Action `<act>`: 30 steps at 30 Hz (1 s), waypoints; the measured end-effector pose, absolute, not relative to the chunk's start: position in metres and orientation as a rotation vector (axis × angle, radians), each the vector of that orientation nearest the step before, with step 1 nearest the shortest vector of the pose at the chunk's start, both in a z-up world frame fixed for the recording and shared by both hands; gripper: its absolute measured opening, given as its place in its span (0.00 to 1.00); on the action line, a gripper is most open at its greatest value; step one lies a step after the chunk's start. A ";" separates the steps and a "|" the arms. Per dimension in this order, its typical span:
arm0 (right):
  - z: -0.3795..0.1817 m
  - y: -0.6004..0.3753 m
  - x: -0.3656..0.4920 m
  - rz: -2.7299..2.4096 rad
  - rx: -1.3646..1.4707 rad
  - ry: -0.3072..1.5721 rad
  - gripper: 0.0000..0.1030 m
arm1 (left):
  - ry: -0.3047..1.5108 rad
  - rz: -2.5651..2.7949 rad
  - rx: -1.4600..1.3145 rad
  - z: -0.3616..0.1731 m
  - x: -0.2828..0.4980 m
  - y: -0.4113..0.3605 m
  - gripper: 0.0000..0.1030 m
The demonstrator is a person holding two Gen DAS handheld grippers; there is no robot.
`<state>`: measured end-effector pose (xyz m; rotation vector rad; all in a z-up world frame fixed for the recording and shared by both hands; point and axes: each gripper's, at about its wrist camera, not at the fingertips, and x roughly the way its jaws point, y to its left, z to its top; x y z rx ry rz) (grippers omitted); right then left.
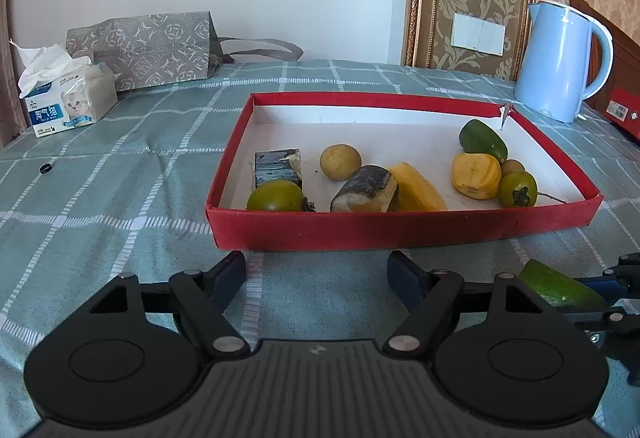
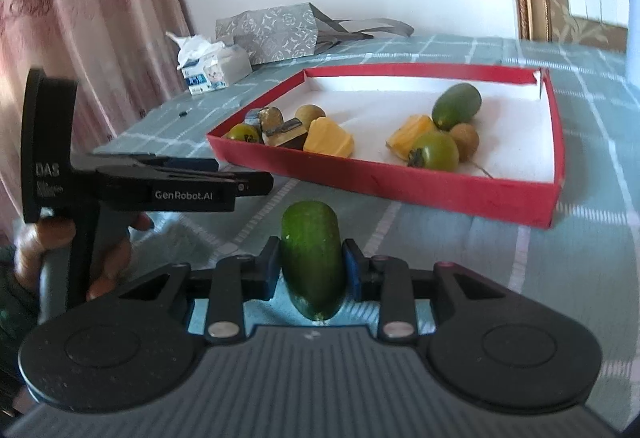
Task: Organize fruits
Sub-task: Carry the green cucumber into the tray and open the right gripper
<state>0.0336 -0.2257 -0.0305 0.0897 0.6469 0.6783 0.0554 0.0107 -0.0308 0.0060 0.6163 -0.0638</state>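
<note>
A shallow red box [image 1: 400, 228] [image 2: 460, 194] with a white floor lies on the checked cloth. It holds several fruits: green tomatoes [image 1: 275, 197] [image 1: 518, 189], yellow pieces [image 1: 476, 175] [image 2: 329, 137], brown round fruits [image 1: 340, 162], dark-skinned chunks [image 1: 365, 189] and a green cucumber piece [image 1: 483, 139] [image 2: 457, 106]. My left gripper [image 1: 316, 274] stands open just before the box's near wall, nothing between its fingers. My right gripper [image 2: 311, 268] is shut on another green cucumber piece [image 2: 312, 262] [image 1: 560, 288], held short of the box. The left gripper [image 2: 208, 174], with a hand on its grip, shows at left in the right wrist view.
A pale blue kettle [image 1: 560, 62] stands behind the box's right corner. A tissue pack [image 1: 66, 98] and a grey patterned gift bag [image 1: 148, 46] sit at the back left. A small black ring [image 1: 45, 168] lies on the cloth. A pink curtain [image 2: 80, 18] hangs at left.
</note>
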 end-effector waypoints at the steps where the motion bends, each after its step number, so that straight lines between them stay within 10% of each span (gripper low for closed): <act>1: -0.031 -0.228 0.035 0.686 0.109 0.655 0.30 | 0.616 -0.064 0.006 -0.031 0.056 0.011 0.76; 15: -0.012 -0.253 0.059 0.809 0.436 0.686 0.30 | 0.616 -0.065 0.004 -0.030 0.055 0.011 0.76; 30: 0.007 -0.185 0.164 0.508 0.050 0.584 0.30 | 0.620 -0.072 0.011 -0.031 0.056 0.008 0.80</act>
